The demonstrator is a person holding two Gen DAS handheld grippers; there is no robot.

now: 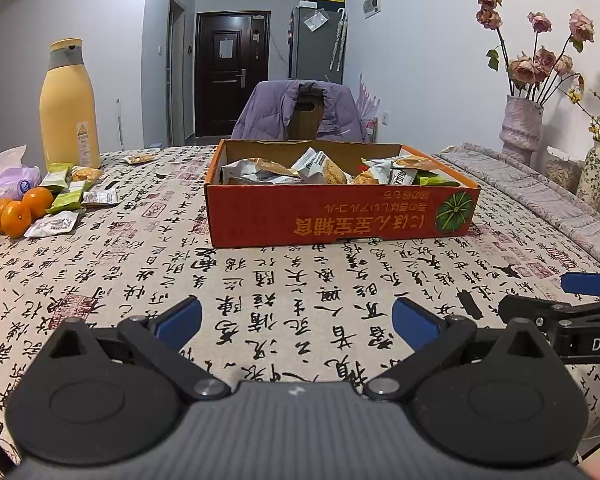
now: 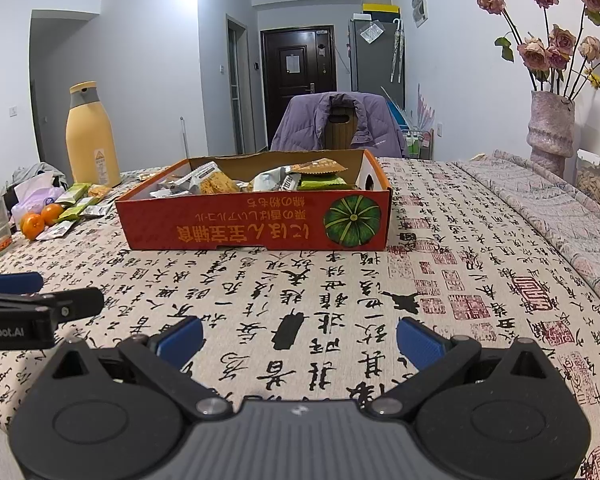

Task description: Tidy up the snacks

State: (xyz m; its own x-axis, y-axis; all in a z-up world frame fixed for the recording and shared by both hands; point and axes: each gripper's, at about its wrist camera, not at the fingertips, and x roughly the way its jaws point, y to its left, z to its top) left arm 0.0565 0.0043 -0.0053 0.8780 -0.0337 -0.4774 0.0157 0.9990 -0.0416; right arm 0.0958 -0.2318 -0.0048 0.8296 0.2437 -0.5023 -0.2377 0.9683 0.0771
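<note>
A: Left wrist view first. What's the left gripper (image 1: 296,318) doing?

B: It's hovering low over the calligraphy-print tablecloth (image 1: 260,276), blue-padded fingers (image 1: 180,320) spread wide, gripping nothing. Only cloth is showing between them.

A: Where's the box?

B: The shallow orange cardboard box with the green pumpkin print (image 1: 336,216) is sitting straight ahead of the fingertips, well apart from them. The foil-wrapped snack packets (image 1: 324,170) are lying piled inside it.

A: Any loose ones?

B: Yes, the loose green and white snack packets (image 1: 70,196) are lying far ahead and left of the left finger, just beside three small oranges (image 1: 18,212). One more wrapped snack (image 1: 139,158) is lying further back, near the tall yellow flask with a grey collar (image 1: 69,104). The right gripper (image 1: 572,304) is poking in from outboard of the right finger.

A: Right wrist view?

B: Its own fingers (image 2: 420,342) are standing wide apart too, holding nothing, cloth between them. The box is sitting ahead and slightly left of the gap, well apart, packets heaped in it. The loose packets and oranges are showing far off to the left, past the left finger, beside the flask. The left gripper is entering at the left edge; from here I can't tell how far it's open.

A: Background?

B: A chair draped with a purple puffer jacket (image 2: 336,124) is standing behind the box, and a mottled pink vase of dried roses (image 2: 550,128) is standing far right.
</note>
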